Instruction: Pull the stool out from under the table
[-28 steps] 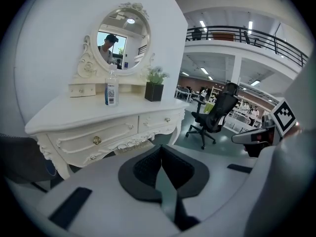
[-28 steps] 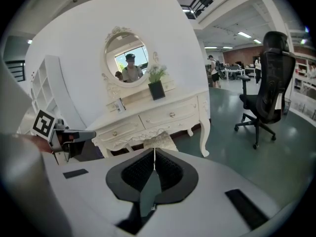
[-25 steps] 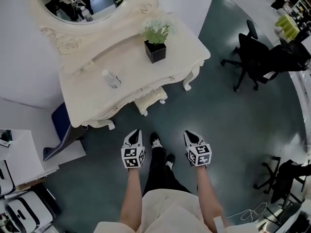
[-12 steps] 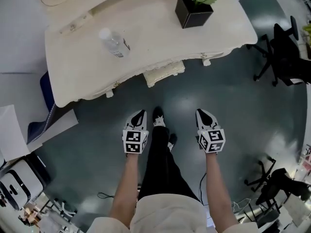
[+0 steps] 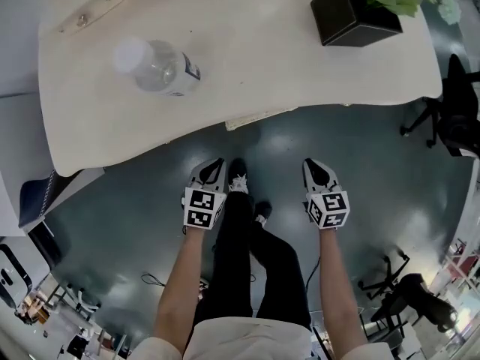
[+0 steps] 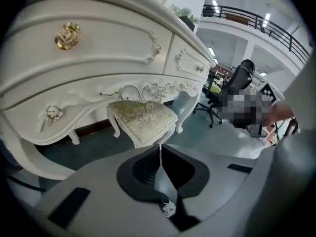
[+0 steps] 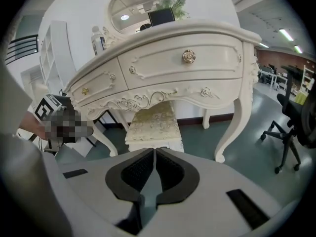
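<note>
The cream bench [image 5: 262, 58], carved with scrolls and set with gilt knobs, has a small cream stool with a brocade cushion [image 6: 143, 118] tucked under the middle of its front edge (only a sliver peeks out in the head view). A clear plastic bottle [image 5: 154, 66] stands toward its left edge. A glossy black square planter [image 5: 352, 13] sits near its right edge. A second ago the mirror showed; now the bench fills the head view. The left gripper [image 5: 214, 163] and right gripper [image 5: 312, 164] hang over the floor, clenched on nothing.
</note>
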{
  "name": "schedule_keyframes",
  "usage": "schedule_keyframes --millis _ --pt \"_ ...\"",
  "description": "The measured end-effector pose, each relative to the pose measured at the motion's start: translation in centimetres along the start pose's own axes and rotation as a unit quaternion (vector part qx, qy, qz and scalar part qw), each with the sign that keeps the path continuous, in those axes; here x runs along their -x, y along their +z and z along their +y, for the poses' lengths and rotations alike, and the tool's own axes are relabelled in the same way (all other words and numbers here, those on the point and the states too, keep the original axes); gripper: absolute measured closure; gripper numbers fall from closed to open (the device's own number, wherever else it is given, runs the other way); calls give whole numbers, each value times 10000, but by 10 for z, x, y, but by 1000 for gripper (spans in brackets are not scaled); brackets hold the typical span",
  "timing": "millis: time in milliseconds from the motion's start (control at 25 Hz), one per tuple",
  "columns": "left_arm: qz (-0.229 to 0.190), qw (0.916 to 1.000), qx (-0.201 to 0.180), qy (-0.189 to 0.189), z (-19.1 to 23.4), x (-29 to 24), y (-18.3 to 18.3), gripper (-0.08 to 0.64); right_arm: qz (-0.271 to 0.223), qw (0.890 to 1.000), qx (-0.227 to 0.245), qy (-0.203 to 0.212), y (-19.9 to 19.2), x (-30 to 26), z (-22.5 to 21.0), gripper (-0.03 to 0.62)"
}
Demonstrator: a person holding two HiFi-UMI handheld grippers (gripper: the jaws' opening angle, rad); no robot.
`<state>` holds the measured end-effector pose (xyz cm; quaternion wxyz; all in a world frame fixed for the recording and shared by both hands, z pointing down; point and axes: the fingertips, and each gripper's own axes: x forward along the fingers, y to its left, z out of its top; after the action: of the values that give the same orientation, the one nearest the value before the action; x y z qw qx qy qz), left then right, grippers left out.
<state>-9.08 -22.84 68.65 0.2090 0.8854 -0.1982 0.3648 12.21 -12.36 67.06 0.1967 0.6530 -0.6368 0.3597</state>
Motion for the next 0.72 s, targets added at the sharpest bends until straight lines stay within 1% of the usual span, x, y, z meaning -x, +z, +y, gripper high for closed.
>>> schedule_keyframes --millis 80,120,240,360,600,720 --pt "92 9999 -26 -44 2 -14 0 543 50 9999 109 98 2 -17 -9 545" --pt "108 9999 23 3 5 -21 -1 543 80 9997 142 168 3 -25 -14 545" --pt "142 9992 260 271 17 -36 -7 543 189 9987 275 393 0 -44 -24 545" --pt "170 9980 316 512 24 -47 -10 543 283 9963 508 640 -7 -66 -33 545" --pt "-219 9952 511 800 23 -78 0 543 434 9890 1036 966 -10 -105 -65 545" --pt "-341 9935 593 910 22 -95 0 543 460 9848 1273 1091 -6 -121 -76 545"
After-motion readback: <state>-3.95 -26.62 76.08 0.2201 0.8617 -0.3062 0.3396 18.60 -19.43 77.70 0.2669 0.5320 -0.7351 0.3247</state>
